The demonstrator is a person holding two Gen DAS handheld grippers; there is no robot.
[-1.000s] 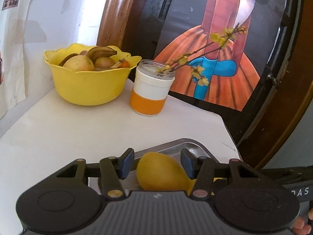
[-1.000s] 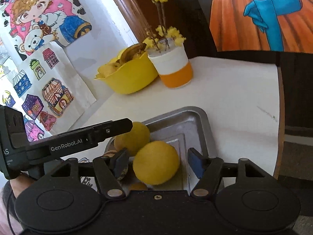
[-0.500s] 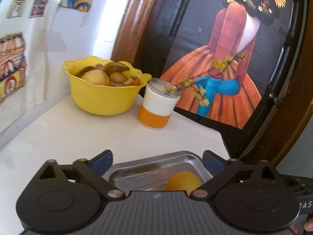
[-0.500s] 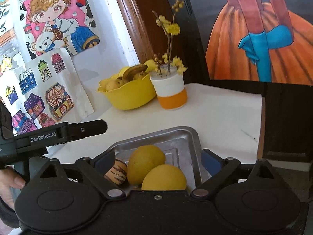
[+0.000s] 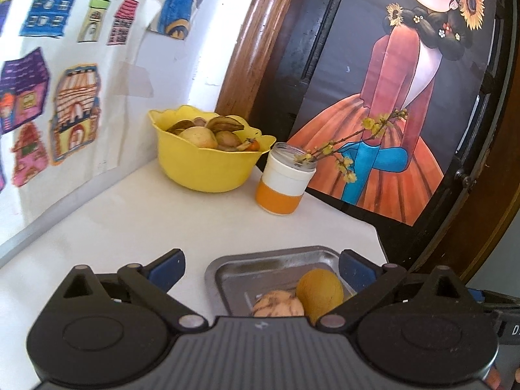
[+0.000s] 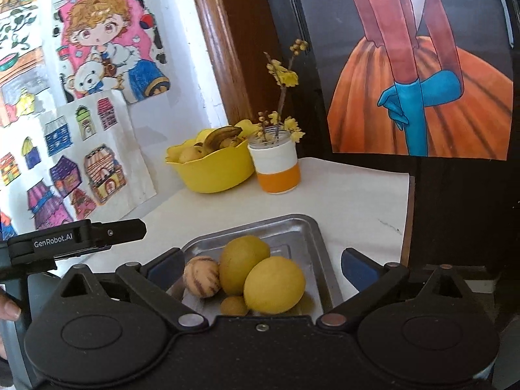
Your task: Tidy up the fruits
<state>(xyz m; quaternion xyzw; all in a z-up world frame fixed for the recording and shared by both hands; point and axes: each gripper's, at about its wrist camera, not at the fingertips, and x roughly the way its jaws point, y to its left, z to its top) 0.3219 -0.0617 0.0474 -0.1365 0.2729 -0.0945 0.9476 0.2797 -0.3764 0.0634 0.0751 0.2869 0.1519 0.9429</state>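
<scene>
A metal tray (image 6: 302,230) sits at the table's near edge and holds a yellow lemon (image 6: 274,284), a darker yellow fruit (image 6: 243,263), a striped round fruit (image 6: 201,276) and a small round fruit (image 6: 234,305). My right gripper (image 6: 260,265) is open and empty, raised over the tray. My left gripper (image 5: 260,268) is open and empty, above the tray (image 5: 260,266), where the yellow fruit (image 5: 320,291) and striped fruit (image 5: 278,304) show. A yellow bowl (image 5: 208,165) with several fruits stands at the back.
A white and orange jar (image 5: 282,183) with yellow flower twigs stands right of the bowl. Drawings hang on the wall to the left. A dark door with a poster is behind the table. The left gripper's body (image 6: 74,239) shows at the left in the right wrist view.
Both grippers opened, let go of the yellow fruits in the tray, and pulled back and up away from it.
</scene>
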